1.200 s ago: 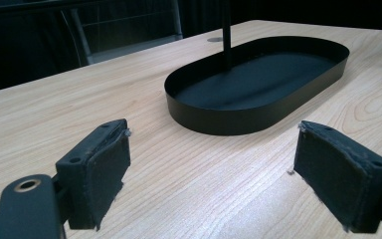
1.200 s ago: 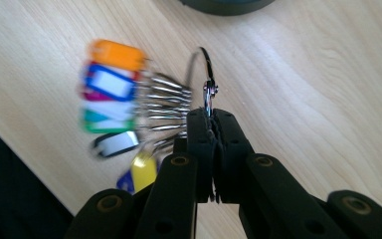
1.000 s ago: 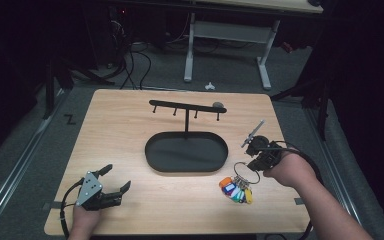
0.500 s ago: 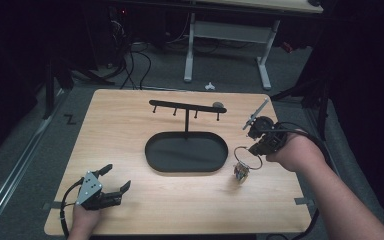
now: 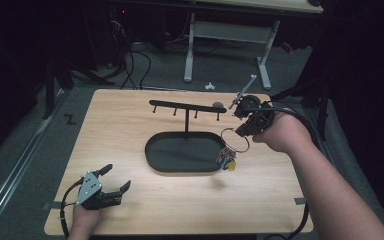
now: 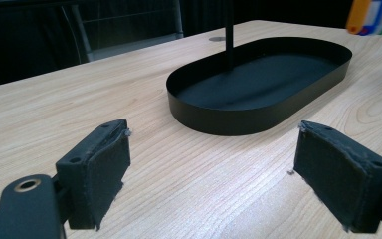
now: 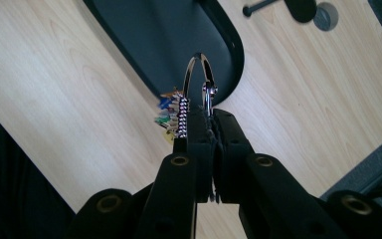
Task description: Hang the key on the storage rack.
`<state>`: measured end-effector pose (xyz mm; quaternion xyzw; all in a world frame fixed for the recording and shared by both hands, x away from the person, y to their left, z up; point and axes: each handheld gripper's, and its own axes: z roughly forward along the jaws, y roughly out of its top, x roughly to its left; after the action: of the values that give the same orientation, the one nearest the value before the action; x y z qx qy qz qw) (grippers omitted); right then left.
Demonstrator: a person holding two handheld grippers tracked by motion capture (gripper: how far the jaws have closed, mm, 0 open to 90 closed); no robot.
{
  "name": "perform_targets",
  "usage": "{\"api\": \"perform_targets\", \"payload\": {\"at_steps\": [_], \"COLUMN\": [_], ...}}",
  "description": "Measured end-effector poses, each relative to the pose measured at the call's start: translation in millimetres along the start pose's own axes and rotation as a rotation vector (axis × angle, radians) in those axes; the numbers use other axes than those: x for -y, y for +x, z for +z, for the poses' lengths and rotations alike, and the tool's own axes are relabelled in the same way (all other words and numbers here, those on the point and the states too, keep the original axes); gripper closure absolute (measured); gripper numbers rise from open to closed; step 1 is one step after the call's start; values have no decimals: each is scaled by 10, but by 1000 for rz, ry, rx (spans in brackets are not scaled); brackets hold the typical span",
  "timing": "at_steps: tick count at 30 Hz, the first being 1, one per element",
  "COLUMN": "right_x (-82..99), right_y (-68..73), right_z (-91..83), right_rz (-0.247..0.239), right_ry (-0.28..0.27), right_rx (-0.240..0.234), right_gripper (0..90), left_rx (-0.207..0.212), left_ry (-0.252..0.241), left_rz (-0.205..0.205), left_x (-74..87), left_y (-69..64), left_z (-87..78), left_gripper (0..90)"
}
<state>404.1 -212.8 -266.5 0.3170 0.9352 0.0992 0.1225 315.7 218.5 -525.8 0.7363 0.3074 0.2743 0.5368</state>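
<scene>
Table [image 5: 130,130] of pale wood spans the middle of the high view, and the black oval tray [image 5: 152,150] sits at its centre, a thin post rising from it to a crossbar [image 5: 180,106] with short pegs beneath. At the right of the frame the right gripper [image 5: 245,129] has its jaws pinched fully together on the key ring [image 5: 234,140], which hangs clear of the table with its bunch of coloured keys [image 5: 226,160] dangling over the tray's right end. In the right gripper view the ring [image 7: 199,74] stands edge-on just beyond the pads, gripped at one small spot. At the lower left of the high view the left gripper [image 5: 115,181] rests on the table with jaws spread wide and nothing between them; in its own view the tray [image 6: 219,119] lies well ahead of the pads.

Risks, judged from this pose: the hold is narrow and the ring is smooth metal, so the weight of a swinging bunch may twist it out of the pads. The pegs are short and close under the bar; a ring presented edge-on may strike a peg tip and miss. A push against the crossbar may tip the light stand.
</scene>
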Motion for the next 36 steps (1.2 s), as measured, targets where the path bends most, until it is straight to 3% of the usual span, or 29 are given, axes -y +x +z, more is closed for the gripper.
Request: {"api": "perform_targets", "payload": {"at_steps": [10,12,25,36], "right_x": [-313,-392,-453,-545], "right_y": [-145,-232,-483,-526], "right_z": [128,204,529,655], "right_rz": [22,30,114,105], "right_ry": [-28,-21,-29,-46], "right_rx": [-1,5,-32,-35], "right_gripper": [875,875,874,872], "left_rx": [3,3,8,8], "left_ry": [2,2,-1,2], "left_rz": [5,6,11,12], "left_x": [-1,-1,4,3], "left_y": [-3,-4,-13,-10], "left_z": [3,4,-8,-5], "left_gripper": [150,150,150,150]}}
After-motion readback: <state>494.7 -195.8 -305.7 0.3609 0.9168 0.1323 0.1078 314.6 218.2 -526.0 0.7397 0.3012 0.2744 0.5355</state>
